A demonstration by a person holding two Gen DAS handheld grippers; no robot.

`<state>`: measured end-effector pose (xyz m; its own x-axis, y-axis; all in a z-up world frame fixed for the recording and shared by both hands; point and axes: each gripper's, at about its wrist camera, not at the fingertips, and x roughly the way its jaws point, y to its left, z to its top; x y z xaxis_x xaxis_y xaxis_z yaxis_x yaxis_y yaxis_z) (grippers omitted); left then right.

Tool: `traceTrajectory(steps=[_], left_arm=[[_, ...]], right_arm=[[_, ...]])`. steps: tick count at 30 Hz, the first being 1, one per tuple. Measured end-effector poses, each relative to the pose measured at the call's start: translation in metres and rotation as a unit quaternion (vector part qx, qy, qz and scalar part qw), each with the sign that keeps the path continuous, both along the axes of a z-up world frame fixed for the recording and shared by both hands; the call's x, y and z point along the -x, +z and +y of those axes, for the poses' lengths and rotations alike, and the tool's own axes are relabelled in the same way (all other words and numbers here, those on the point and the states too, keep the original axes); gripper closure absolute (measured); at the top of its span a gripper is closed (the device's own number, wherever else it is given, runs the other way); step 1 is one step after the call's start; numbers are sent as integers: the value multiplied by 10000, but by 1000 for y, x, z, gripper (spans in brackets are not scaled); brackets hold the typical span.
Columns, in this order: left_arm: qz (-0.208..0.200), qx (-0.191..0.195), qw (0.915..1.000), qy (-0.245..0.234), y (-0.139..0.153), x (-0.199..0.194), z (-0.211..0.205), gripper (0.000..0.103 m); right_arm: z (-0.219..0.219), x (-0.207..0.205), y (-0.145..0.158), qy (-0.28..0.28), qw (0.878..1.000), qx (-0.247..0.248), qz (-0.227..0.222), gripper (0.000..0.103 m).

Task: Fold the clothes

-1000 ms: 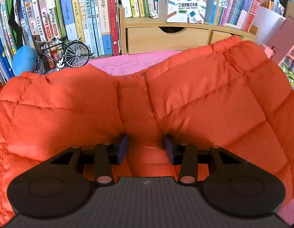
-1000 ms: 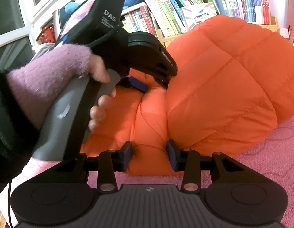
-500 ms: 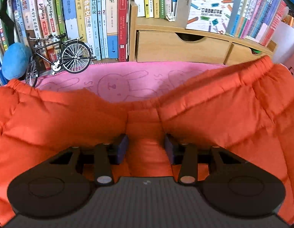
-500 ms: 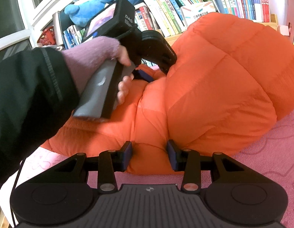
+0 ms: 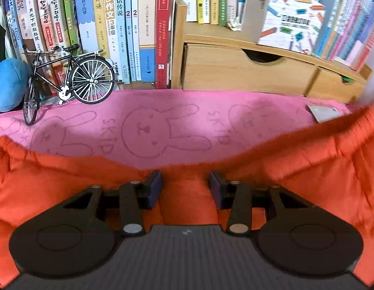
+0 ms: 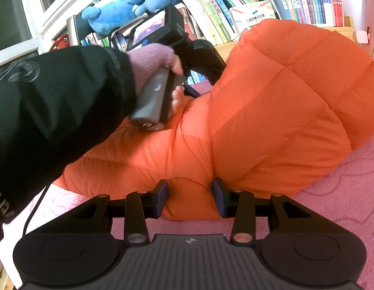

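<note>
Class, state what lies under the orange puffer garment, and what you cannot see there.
The orange puffer garment lies on a pink rabbit-print cloth, which shows beyond its edges in both views. Whatever is beneath its middle is covered, as is the surface under the cloth.

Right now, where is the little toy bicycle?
In the left wrist view, the toy bicycle stands far left at the back edge of the pink bunny towel, leaning against the row of books, beside a blue plush.

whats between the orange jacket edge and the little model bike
Only bare pink bunny-print towel lies between the puffy orange quilted jacket and the black model bicycle, seen in the left wrist view.
</note>
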<state>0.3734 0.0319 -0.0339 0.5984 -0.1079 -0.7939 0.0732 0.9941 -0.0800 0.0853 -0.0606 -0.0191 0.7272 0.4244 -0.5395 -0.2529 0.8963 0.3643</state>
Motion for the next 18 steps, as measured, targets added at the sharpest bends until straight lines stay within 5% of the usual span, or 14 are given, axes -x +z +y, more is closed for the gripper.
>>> traceTrajectory(steps=[5, 11, 18], left_arm=[[-88, 107, 9998, -110, 32, 29, 4, 62], [-670, 328, 9947, -700, 72, 117, 14, 59], [-706, 309, 9913, -1062, 58, 189, 5, 59]], right_arm=[[4, 0, 1, -16, 10000, 42, -9, 62], [6, 0, 2, -24, 9999, 156, -41, 62], [6, -2, 3, -19, 9998, 184, -60, 60]])
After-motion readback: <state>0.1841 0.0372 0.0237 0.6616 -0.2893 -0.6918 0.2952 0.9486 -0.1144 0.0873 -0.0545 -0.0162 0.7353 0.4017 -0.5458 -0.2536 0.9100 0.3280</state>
